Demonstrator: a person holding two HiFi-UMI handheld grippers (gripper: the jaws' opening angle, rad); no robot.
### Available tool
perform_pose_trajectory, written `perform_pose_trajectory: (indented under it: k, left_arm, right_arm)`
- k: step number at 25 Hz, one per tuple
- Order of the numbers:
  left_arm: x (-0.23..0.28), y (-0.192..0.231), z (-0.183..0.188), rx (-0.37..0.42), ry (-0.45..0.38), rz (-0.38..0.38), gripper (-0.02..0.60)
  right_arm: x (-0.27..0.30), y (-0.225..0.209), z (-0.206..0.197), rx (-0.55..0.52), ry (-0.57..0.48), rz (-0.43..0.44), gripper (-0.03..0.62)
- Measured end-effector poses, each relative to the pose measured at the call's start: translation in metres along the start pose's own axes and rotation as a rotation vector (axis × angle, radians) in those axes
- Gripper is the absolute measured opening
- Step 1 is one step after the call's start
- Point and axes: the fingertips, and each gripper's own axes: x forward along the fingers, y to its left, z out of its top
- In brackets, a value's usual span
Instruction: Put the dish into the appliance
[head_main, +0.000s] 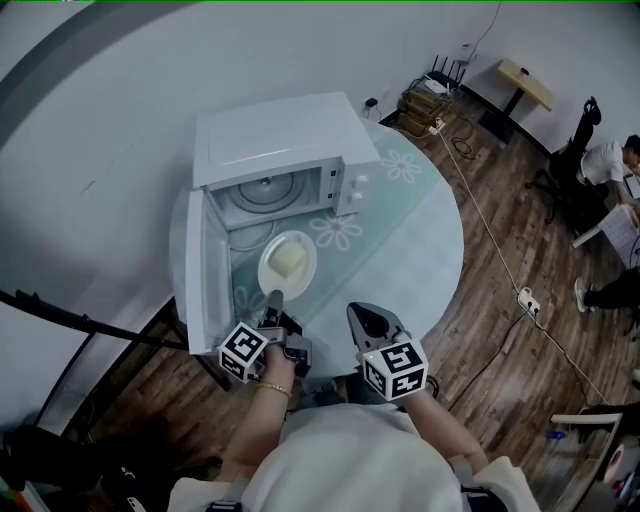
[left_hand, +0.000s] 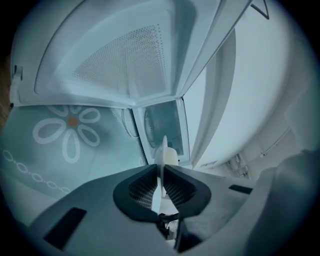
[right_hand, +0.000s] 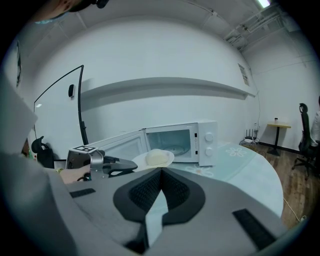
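A white plate (head_main: 288, 263) with a pale lump of food hangs over the table just in front of the white microwave (head_main: 280, 150). The microwave's door (head_main: 196, 270) is swung open to the left, and the glass turntable (head_main: 265, 190) shows inside. My left gripper (head_main: 274, 298) is shut on the plate's near rim. In the left gripper view the plate (left_hand: 163, 156) shows edge-on between the pads of my left gripper (left_hand: 162, 167), facing the open cavity (left_hand: 165, 125). My right gripper (head_main: 366, 315) is shut on nothing to the right of the plate. From my right gripper (right_hand: 161, 171) I see the plate (right_hand: 159, 158) and microwave (right_hand: 185, 142).
The microwave stands on a round glass table (head_main: 420, 230) with flower prints. A cable and power strip (head_main: 528, 300) lie on the wood floor at the right. A person (head_main: 610, 160) sits at a desk at the far right. A black stand (head_main: 60, 310) crosses the left.
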Motion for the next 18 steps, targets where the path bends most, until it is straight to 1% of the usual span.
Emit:
perform_pose_trajectory:
  k: [2,7,12,18]
  left_arm:
    - [0.01,0.002,0.005,-0.013,-0.021,-0.004,0.037]
    - [0.037,0.002,0.021,-0.014,-0.059,-0.009,0.037]
    - [0.067,0.011,0.037,-0.026,-0.094,0.017,0.038]
    - [0.105,0.024,0.051,-0.059,-0.133,0.043,0.038]
  right_arm:
    - [0.005,-0.003,0.0,-0.01,0.008,0.006,0.005]
    - [0.022,-0.011,0.006,-0.024,0.009,0.038,0.005]
    - [0.049,-0.021,0.011,-0.032,0.03,0.082,0.005]
    - [0.079,-0.042,0.019,-0.038,0.051,0.121,0.005]
